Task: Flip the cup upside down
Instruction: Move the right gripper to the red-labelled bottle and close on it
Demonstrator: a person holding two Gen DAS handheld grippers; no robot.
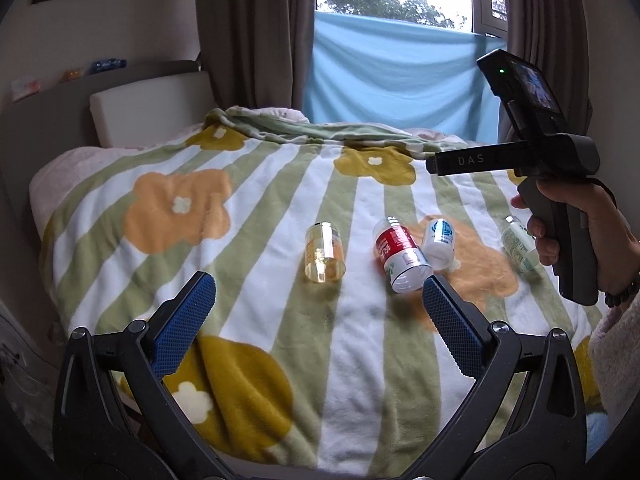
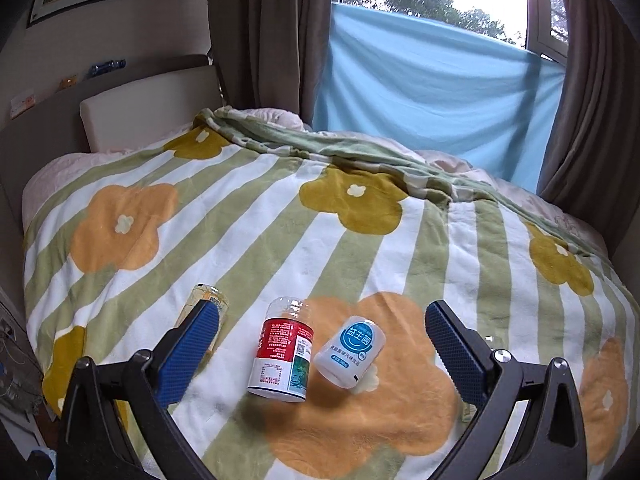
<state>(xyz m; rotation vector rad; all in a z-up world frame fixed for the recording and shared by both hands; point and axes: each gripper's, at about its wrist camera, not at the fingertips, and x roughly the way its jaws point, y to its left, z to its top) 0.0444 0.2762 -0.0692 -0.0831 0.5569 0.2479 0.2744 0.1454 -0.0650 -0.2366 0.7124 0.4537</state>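
Several cup-like containers rest on a flowered blanket (image 1: 280, 340). A clear yellowish cup (image 1: 324, 253) stands mouth down; in the right wrist view (image 2: 208, 300) my left finger half hides it. A red-labelled cup (image 1: 401, 254) (image 2: 282, 354) stands mouth down, leaning. A white cup with a blue label (image 1: 439, 243) (image 2: 350, 353) leans beside it. A green-labelled one (image 1: 519, 249) lies by my right hand. My left gripper (image 1: 318, 298) is open and empty, short of the cups. My right gripper (image 2: 322, 334) is open and empty, above the red and white cups.
The bed fills both views, with a cushioned headboard (image 1: 148, 112) at the back left. Brown curtains (image 1: 256, 32) and a blue sheet (image 1: 400, 76) hang across the window behind. The right gripper's body and my hand (image 1: 568, 216) show at the right of the left wrist view.
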